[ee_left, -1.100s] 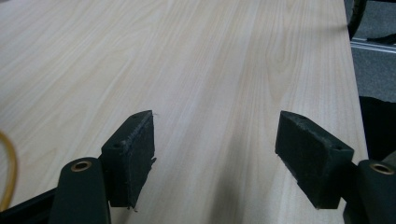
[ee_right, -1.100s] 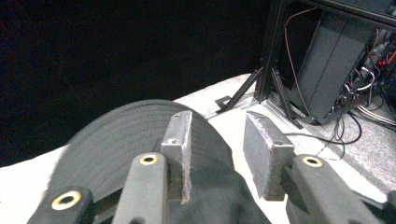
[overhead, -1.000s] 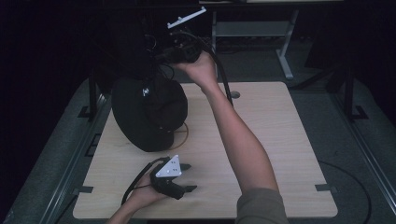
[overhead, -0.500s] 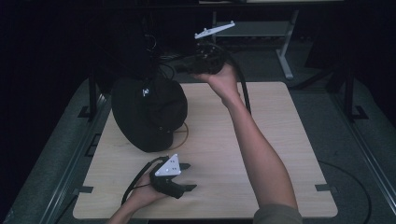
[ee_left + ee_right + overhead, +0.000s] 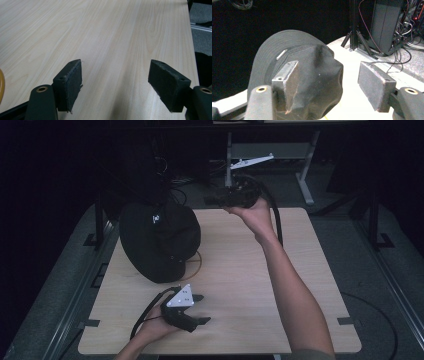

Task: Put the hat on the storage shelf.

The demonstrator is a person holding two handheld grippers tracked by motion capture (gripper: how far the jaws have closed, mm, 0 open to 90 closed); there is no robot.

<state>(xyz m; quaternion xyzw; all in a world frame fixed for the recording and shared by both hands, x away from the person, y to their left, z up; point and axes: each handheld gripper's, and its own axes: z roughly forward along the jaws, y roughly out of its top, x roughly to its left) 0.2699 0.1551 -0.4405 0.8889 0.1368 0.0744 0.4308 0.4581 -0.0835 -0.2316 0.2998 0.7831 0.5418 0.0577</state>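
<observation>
Black hat [image 5: 299,82] lies on the table [image 5: 240,270], just ahead of the right gripper [image 5: 328,85], whose jaws have just been opening, nothing between them. Left gripper [image 5: 116,85] gapes empty. Judged soft, light, collapsible: pinch the brim.

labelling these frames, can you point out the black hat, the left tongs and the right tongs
black hat [image 5: 157,245]: high view, middle of its dark crown
left tongs [image 5: 115,83]: left gripper view, gap midway between the two open pads
right tongs [image 5: 328,86]: right gripper view, gap midway between the two open pads
</observation>
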